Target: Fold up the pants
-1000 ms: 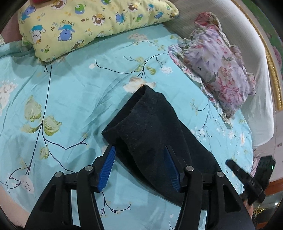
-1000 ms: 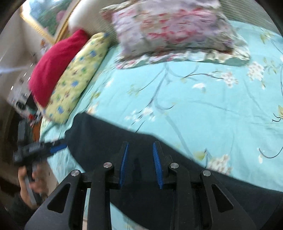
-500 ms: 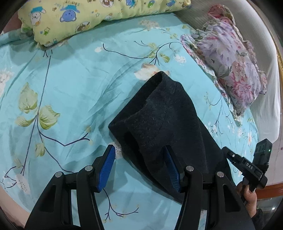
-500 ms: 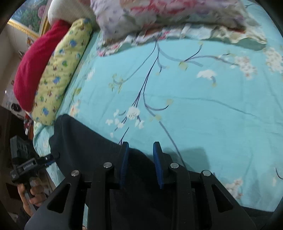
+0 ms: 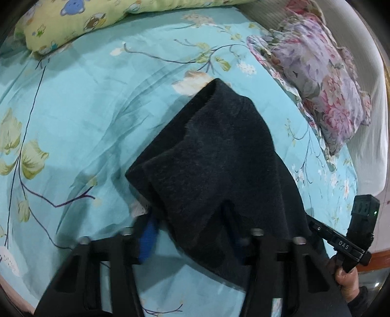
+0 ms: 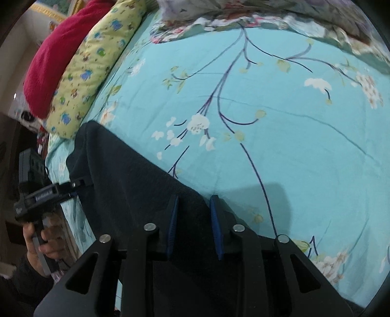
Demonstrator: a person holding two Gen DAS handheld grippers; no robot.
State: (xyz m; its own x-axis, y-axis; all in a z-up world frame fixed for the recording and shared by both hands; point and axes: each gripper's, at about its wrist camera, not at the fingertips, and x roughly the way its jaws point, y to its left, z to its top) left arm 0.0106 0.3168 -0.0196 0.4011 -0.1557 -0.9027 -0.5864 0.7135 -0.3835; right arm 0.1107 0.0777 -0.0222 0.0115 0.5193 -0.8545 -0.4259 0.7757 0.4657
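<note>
Black fleece pants (image 5: 219,156) lie on the turquoise floral bedsheet (image 5: 80,117), one end pointing toward the pillows. My left gripper (image 5: 192,229) is down at the near edge of the pants; its jaws stand apart with cloth draped over them and the right blue pad hidden. In the right wrist view the pants (image 6: 126,180) run from lower middle to the left. My right gripper (image 6: 193,219) has its blue pads a narrow gap apart with the pants' edge between them. Each gripper shows in the other's view: the right one (image 5: 341,241), the left one (image 6: 48,192).
A yellow cartoon-print pillow (image 5: 102,19) lies at the head of the bed, a purple floral pillow (image 5: 324,80) at the right, and a red pillow (image 6: 56,51) beyond the yellow one. A white headboard (image 5: 373,136) borders the bed on the right.
My left gripper has moved forward and down onto the pants' near edge, and the cloth now covers its jaws. My right gripper has dropped lower, its pads still around the pants' edge.
</note>
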